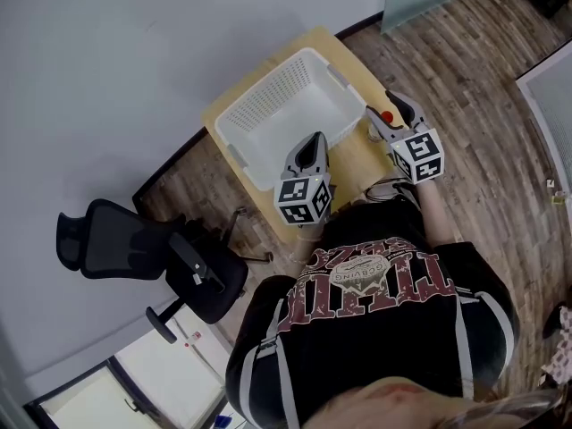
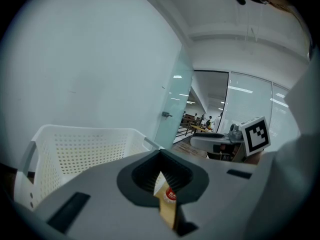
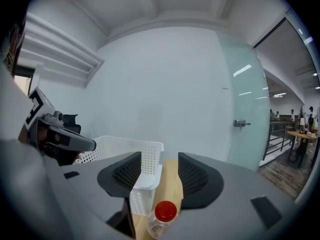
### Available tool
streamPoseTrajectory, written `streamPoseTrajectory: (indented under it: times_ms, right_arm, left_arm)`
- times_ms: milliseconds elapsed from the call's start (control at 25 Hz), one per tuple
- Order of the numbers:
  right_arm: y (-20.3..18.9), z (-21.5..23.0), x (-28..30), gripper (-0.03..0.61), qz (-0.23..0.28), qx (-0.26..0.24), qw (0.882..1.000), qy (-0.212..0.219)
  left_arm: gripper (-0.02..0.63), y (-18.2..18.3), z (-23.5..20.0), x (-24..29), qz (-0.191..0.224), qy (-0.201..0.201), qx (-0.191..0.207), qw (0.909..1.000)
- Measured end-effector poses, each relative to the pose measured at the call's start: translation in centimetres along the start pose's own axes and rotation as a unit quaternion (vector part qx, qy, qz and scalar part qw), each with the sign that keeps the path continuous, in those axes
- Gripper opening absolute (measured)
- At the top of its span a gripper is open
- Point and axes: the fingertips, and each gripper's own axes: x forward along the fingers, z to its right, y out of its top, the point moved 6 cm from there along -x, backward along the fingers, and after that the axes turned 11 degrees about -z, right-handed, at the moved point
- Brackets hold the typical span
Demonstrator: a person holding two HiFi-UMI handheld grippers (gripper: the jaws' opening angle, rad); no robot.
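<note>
- Red-capped bottle [image 3: 161, 219] stands on the wooden worktop [image 3: 171, 184], just beside the white basket [image 3: 144, 183].
- My right hand-held gripper [image 3: 159, 171] is above it with jaws apart. The bottle sits low between them, and no contact is visible.
- My left hand-held gripper [image 2: 160, 155] has its jaws together, holding nothing, near the basket's front rim.

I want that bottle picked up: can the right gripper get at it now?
Probably yes. The right gripper hangs open over the bottle with nothing between them; only the basket stands close beside the bottle.
</note>
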Motion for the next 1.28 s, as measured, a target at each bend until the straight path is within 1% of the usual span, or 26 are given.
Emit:
streamPoseTrajectory:
  times_ms: [120,360,560,920,1000,1120,1280]
  right_arm:
    - [0.6,-0.4,0.1,0.221,0.003,-0.006,1.0,0.006]
    - [2.0,-1.2,0.3,0.221,0.018,-0.001,1.0,0.026]
    - [3.3,-1.3,3.3,0.219,0.017,-0.001,0.999,0.047]
    - [4.4,-4.8,4.1,0.215,0.014,-0.027,0.995,0.1]
    - [4.6,-5.7,4.2,0.201,0.016,-0.032,0.993,0.11]
    - [4.9,-6.6,4.2,0.158,0.025,-0.035,0.992,0.116]
    - [5.4,-7.7,4.6,0.135,0.025,-0.04,0.99,0.131]
  left_arm:
    - [0.048,-0.1,-0.2,-0.2,0.001,0.003,-0.001,1.0]
    - [0.048,0.1,-0.6,-0.9,0.011,0.014,-0.004,0.9998]
    - [0.048,1.3,-2.5,0.2,0.016,0.026,-0.012,0.9995]
    - [0.048,1.7,-2.8,-1.9,0.038,0.041,-0.013,0.9984]
    - [0.048,1.7,-2.9,-2.4,0.043,0.044,-0.014,0.998]
    - [0.048,1.7,-2.9,-3.0,0.049,0.047,-0.014,0.9976]
    - [0.048,2.0,-3.0,-3.6,0.056,0.05,-0.014,0.9971]
